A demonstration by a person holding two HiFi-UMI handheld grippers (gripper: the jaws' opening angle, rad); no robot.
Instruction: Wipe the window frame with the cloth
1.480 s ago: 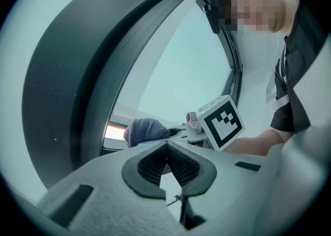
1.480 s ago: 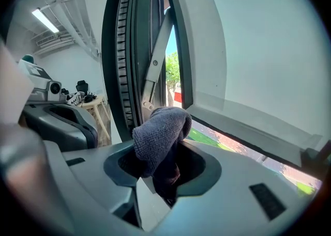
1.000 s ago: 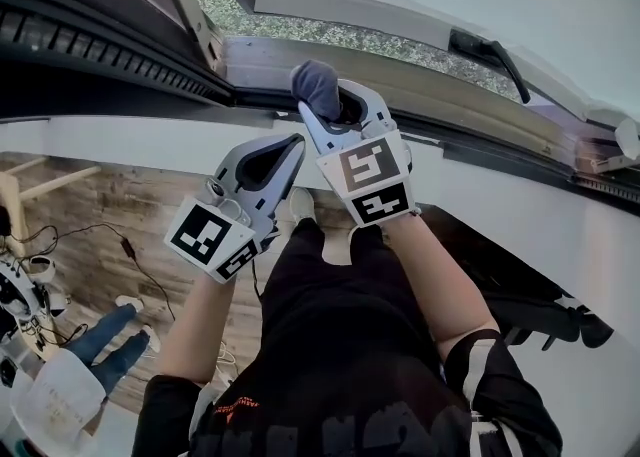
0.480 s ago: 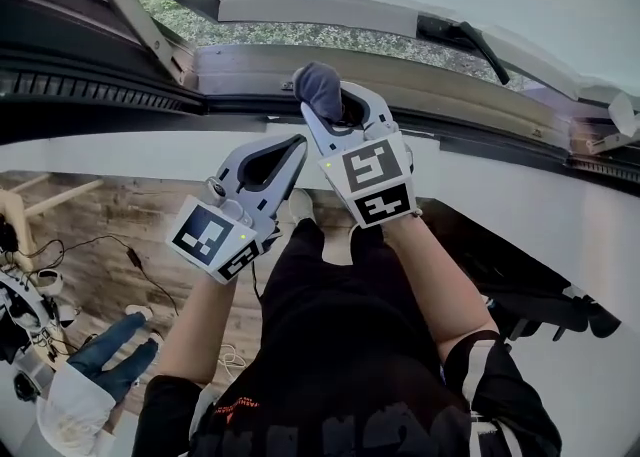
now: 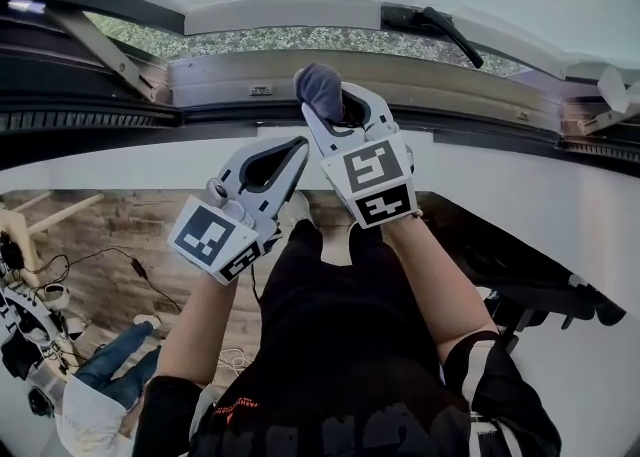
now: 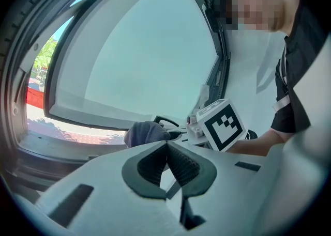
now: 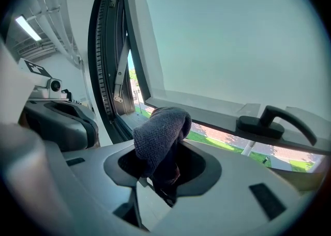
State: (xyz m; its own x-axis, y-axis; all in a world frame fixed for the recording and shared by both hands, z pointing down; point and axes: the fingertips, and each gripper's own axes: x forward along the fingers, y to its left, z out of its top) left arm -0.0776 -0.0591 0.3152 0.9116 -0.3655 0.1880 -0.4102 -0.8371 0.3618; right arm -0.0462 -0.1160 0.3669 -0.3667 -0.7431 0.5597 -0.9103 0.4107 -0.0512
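Only the head view has turned, sliding the window frame [image 5: 420, 70] leftward; the right gripper [image 5: 333, 108] still pinches the cloth [image 5: 319, 88] near it, the left gripper [image 5: 296, 145] is pressed together empty, and wiping looks unstarted.

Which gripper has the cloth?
The right gripper: it is clamped on the dark cloth. The left gripper is shut with nothing in it.

Below us we see a wooden floor [image 5: 105, 230] with thin dark cables [image 5: 128, 255] trailing over it. At the lower left is another person [image 5: 100, 385] in blue jeans and a white top. Outside we see grass [image 5: 290, 40]. A black handle [image 5: 430, 20] sits on the open sash, and a strip light [image 7: 28, 27] glows overhead.
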